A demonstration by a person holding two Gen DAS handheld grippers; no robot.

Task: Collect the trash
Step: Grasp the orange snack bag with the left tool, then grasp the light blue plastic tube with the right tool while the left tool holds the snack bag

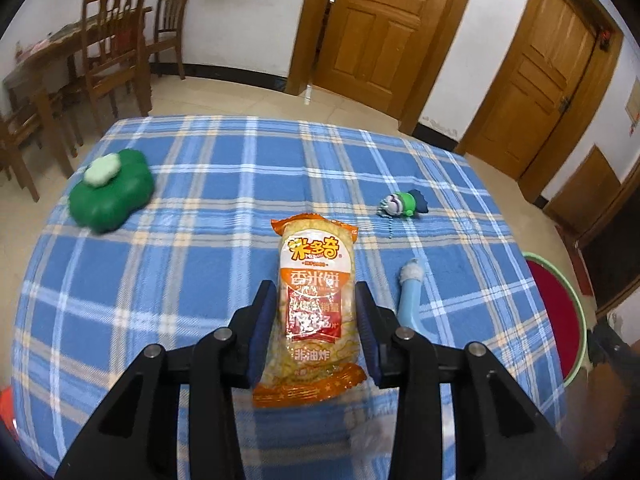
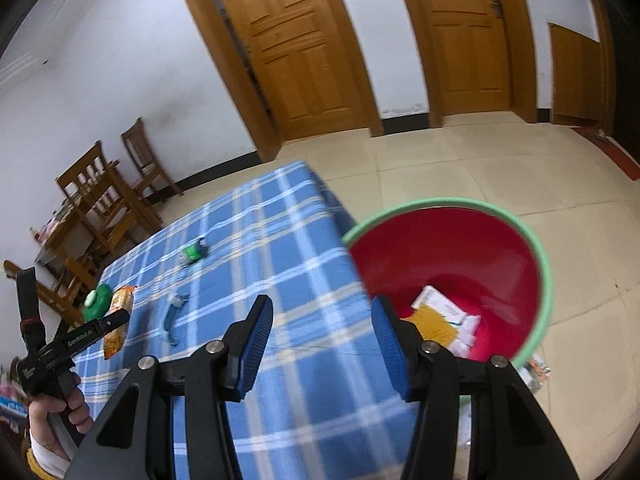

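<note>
An orange and yellow snack packet (image 1: 316, 248) hangs a little above the blue plaid tablecloth (image 1: 180, 260), with my left gripper (image 1: 314, 288) shut on its middle and both blue pads against its sides. The right wrist view shows the same packet (image 2: 118, 322) at the far left, with a hand (image 2: 60, 408) on the left gripper's handle. My right gripper (image 2: 322, 320) is open and empty over the table's right edge, beside a red basin (image 2: 544, 272) with a green rim. White boxes (image 2: 436, 304) and a yellow packet (image 2: 434, 326) lie in the basin.
On the cloth lie a blue tube-like item (image 1: 412, 292), a small green toy figure (image 1: 404, 204) and a green clover-shaped box (image 1: 112, 192). The basin (image 1: 576, 312) stands on the floor to the right of the table. Wooden chairs (image 1: 112, 52) stand at the back left, doors behind.
</note>
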